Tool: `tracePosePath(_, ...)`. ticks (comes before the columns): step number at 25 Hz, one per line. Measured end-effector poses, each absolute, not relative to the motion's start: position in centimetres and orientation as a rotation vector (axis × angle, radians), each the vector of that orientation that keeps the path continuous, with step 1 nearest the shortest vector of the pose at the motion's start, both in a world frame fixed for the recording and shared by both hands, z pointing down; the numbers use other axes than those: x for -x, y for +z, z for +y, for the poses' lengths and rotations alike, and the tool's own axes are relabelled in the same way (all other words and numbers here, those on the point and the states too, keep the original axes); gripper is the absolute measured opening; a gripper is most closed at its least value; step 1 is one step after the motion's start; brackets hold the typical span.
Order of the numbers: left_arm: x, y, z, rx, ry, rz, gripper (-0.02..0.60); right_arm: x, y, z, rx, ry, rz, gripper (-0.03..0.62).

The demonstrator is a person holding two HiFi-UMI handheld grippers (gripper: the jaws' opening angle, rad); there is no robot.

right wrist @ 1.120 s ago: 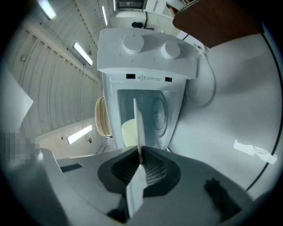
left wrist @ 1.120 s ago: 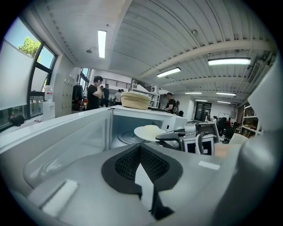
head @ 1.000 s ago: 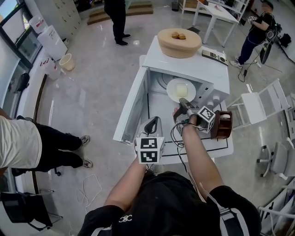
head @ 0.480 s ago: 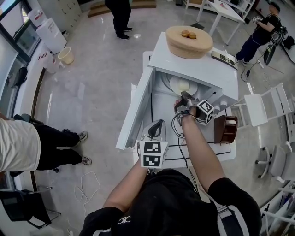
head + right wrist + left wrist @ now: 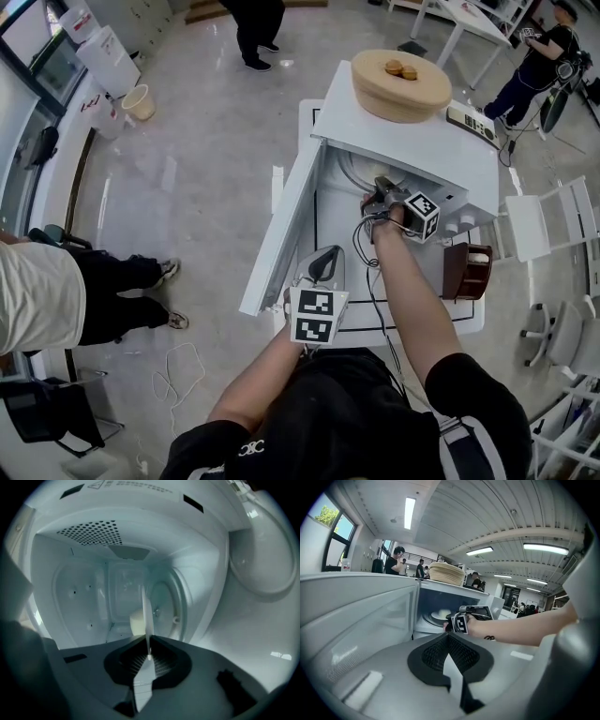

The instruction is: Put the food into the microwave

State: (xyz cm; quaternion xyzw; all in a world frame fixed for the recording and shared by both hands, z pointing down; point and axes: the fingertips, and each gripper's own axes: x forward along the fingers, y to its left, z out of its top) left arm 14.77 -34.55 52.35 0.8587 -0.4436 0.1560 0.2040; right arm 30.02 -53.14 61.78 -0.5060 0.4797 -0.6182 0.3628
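Observation:
A white microwave (image 5: 422,141) stands on the table with its door (image 5: 281,234) swung open to the left. My right gripper (image 5: 380,187) reaches into the cavity, shut on the rim of a white plate (image 5: 147,616) seen edge-on. A pale block of food (image 5: 137,623) lies on that plate. In the left gripper view the plate (image 5: 437,616) sits just inside the opening, ahead of the right gripper (image 5: 451,620). My left gripper (image 5: 322,261) hangs over the table in front of the microwave, jaws together, holding nothing (image 5: 448,637).
A wooden bowl (image 5: 401,82) with two buns rests on top of the microwave. A brown rack (image 5: 469,272) stands on the white table (image 5: 450,323) to the right. A white folding chair (image 5: 553,225) is beyond it. People stand around the room.
My right gripper has pushed forward and a little down, carrying the plate from the microwave's mouth into the cavity. The left gripper has barely shifted.

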Motion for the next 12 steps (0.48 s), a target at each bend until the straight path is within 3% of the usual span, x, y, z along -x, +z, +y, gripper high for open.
tracePosePath(12, -15.4, 52.0, -35.2, -2.407, 0.450, -1.213, 0.008, -30.6, 63.1, -54.9, 1.490, -1.596, 1.340, 0.021)
